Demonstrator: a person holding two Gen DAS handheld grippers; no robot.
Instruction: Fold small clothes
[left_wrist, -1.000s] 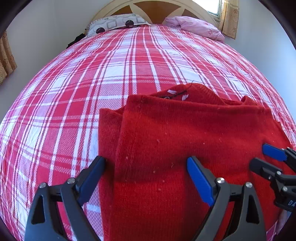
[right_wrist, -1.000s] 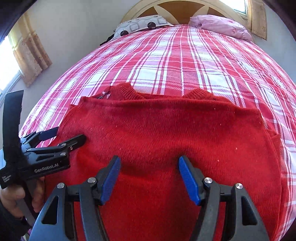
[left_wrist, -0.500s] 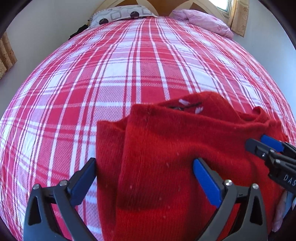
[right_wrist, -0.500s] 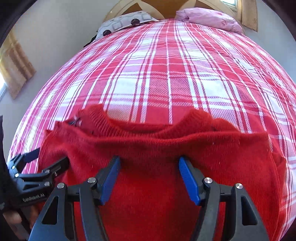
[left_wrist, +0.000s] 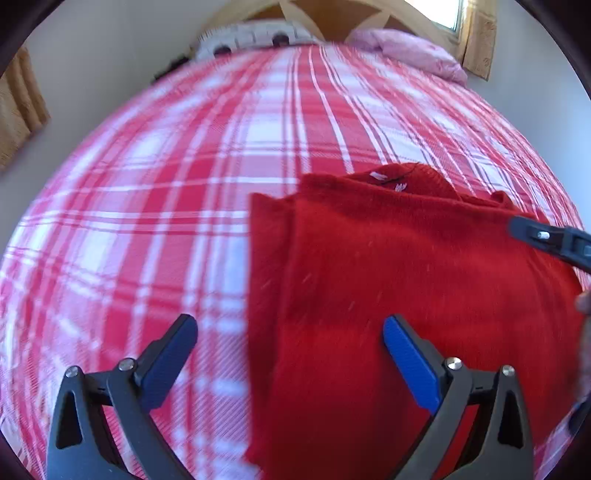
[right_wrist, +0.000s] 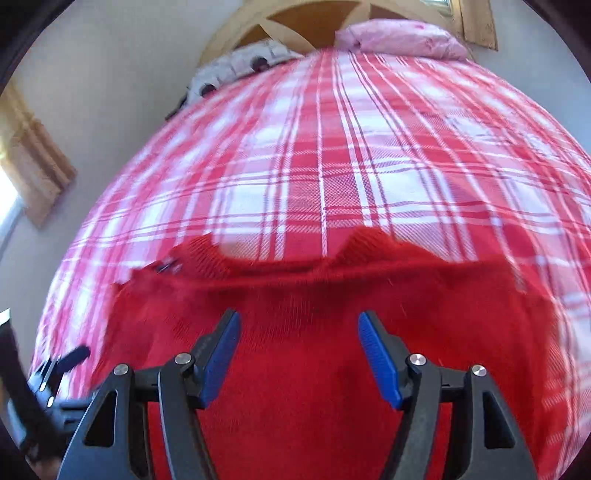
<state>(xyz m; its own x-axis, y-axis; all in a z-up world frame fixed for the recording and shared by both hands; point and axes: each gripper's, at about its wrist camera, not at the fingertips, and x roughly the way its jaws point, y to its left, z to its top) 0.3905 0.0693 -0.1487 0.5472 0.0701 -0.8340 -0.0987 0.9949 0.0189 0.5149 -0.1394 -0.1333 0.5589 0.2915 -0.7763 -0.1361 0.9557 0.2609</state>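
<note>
**Hovering over folded red sweater, both grippers empty**

Lying on the red-and-white plaid bedspread (left_wrist: 155, 206), near the foot end of the bed: the red knit sweater (left_wrist: 388, 266). Folded state: a flat rectangle, neckline toward the headboard, with a white neck label (left_wrist: 388, 181) showing in the left wrist view. An extra folded layer shows as a narrow strip along its left edge.

Left gripper (left_wrist: 290, 354): jaws spread as wide as they go, nothing between the pads. It straddles the sweater's left edge: the left finger sits over bare bedspread, the right blue pad over the knit. Cannot tell if the tips touch the fabric; no pinch visible.

Right gripper (right_wrist: 297, 350): jaws partly open, roughly mid-range, both blue pads over the sweater's middle, just below the collar. No fabric is bunched or clamped between them, so it holds nothing.

Each gripper shows at the edge of the other's view, the right one over the sweater's right side in the left wrist view. Both frames are motion-blurred.

Background: grey patterned pillow (right_wrist: 236, 66) and pink pillow (right_wrist: 402, 38) against a wooden headboard (right_wrist: 291, 22), and tan curtains (right_wrist: 37, 162) on the left wall.
</note>
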